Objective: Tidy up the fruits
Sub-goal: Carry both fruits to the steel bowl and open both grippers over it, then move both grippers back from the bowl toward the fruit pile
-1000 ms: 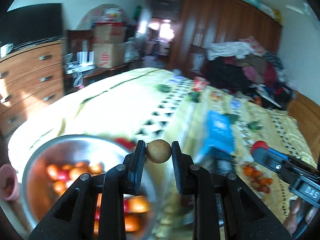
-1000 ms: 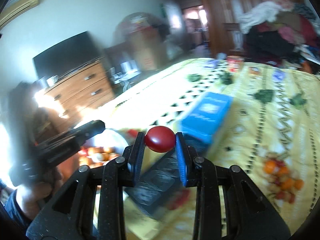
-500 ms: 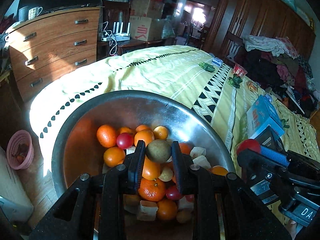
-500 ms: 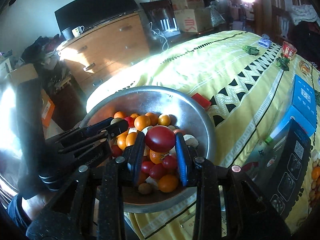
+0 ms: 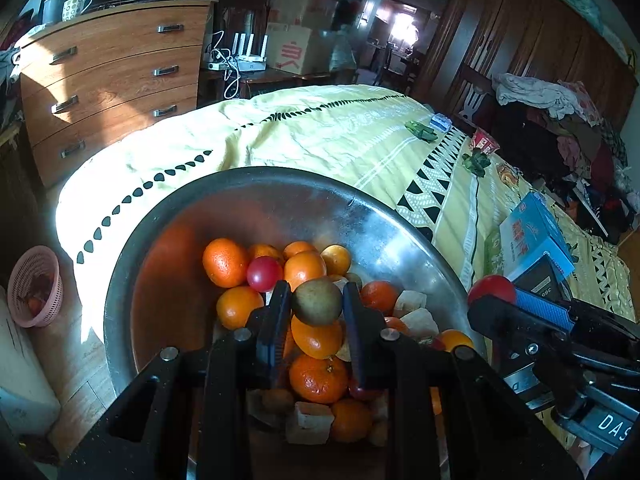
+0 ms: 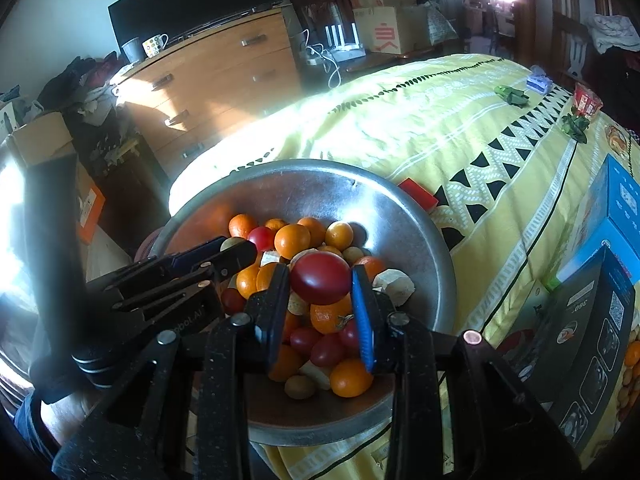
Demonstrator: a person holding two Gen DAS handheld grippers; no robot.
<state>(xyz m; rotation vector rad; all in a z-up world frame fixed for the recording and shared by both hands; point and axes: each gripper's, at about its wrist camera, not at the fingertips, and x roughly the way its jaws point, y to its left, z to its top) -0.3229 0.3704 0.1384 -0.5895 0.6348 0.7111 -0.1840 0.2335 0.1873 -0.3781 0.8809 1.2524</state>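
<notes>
A brownish fruit [image 5: 317, 302] is pinched by the left hand-held gripper [image 5: 316, 304], a tomato [image 6: 320, 278] by the right one [image 6: 320, 284], both over the bowl [image 6: 400, 216] at the bed's [image 6: 460, 128] corner.

Home bedroom: bed [image 5: 320, 136], dresser [image 5: 112, 80], wardrobe [image 5: 540, 40].

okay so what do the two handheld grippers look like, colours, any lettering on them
Both grippers are black, speckled plastic frames with silver bolt heads at the pivots. The left gripper has flat jaws lined with dark blue pads. The right gripper has a brighter blue pad on one jaw and a copper-coloured bolt. White lettering shows on both bodies, only partly readable: "DAS" on the right gripper's, seen from the left wrist camera.
</notes>
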